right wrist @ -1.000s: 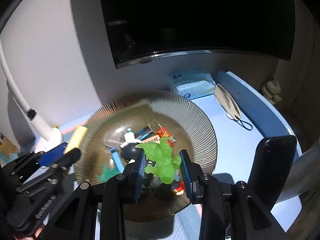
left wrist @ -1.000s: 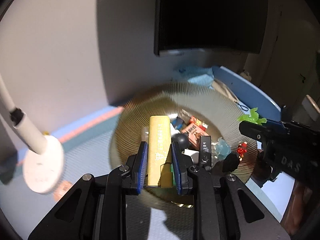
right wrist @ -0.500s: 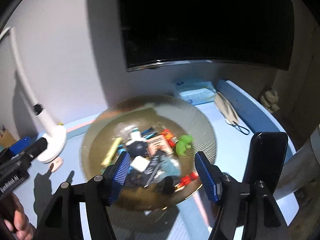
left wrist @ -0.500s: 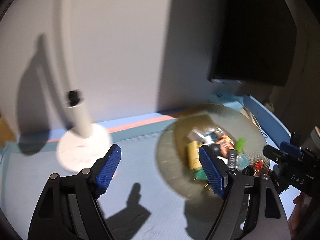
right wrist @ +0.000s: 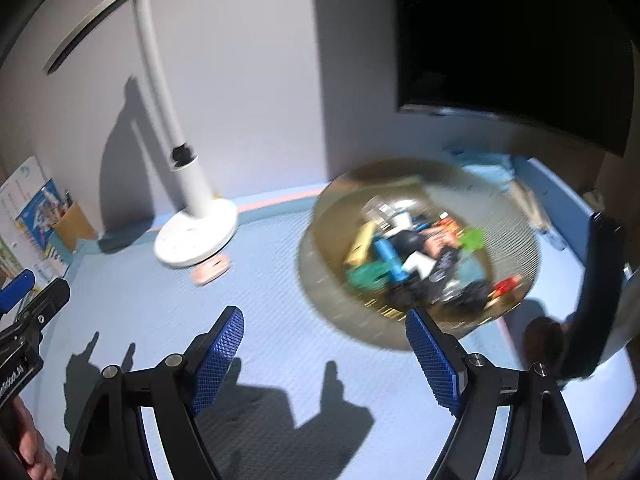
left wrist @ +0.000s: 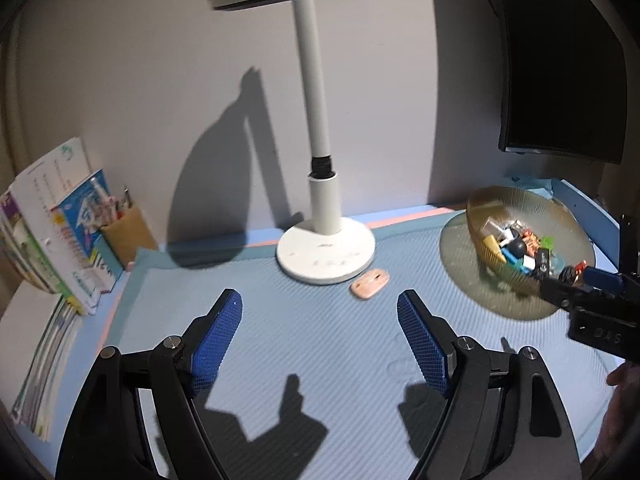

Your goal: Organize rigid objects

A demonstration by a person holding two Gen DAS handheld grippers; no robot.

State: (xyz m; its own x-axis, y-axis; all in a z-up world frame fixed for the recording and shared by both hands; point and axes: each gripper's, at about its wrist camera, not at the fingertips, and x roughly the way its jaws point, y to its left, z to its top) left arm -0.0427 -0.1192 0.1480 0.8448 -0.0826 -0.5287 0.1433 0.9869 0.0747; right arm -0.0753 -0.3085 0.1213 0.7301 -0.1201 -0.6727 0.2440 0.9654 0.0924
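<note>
Both toys dropped, grippers withdrawn — bowl (left wrist: 568, 216) right of left gripper (left wrist: 320, 340)

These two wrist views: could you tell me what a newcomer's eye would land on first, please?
The ribbed amber glass bowl at the right of the blue desk mat, heaped with bright small toys, draws the eye first. Next comes the tall white desk lamp standing at the back by the wall. In front, the left gripper and right gripper both gape empty.
</note>
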